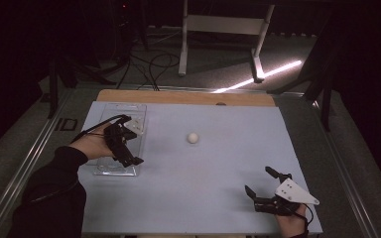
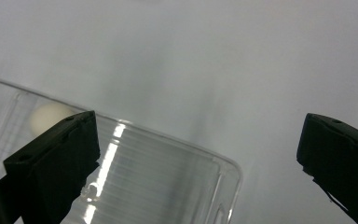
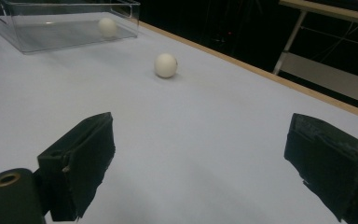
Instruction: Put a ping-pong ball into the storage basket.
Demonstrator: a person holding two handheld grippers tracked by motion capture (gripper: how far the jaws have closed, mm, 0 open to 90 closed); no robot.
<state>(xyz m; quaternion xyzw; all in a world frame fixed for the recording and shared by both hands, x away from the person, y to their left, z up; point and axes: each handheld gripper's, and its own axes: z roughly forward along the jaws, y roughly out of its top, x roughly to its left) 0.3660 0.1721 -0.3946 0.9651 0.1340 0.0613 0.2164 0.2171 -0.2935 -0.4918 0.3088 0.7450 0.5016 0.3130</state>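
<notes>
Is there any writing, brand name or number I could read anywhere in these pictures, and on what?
No readable text, label, brand or number anywhere.
Clear plastic tray: plain, no print.
White ball on the table: blank from here; a tiny dark speck shows in the right gripper view, too small to read.
Left gripper and right gripper: black, with no legible marking.

My left gripper (image 1: 124, 144) hangs at the table's left side with its jaws spread wide, my left hand (image 1: 93, 144) behind it. My right gripper (image 1: 264, 186) sits low near the right front, jaws wide apart.
</notes>
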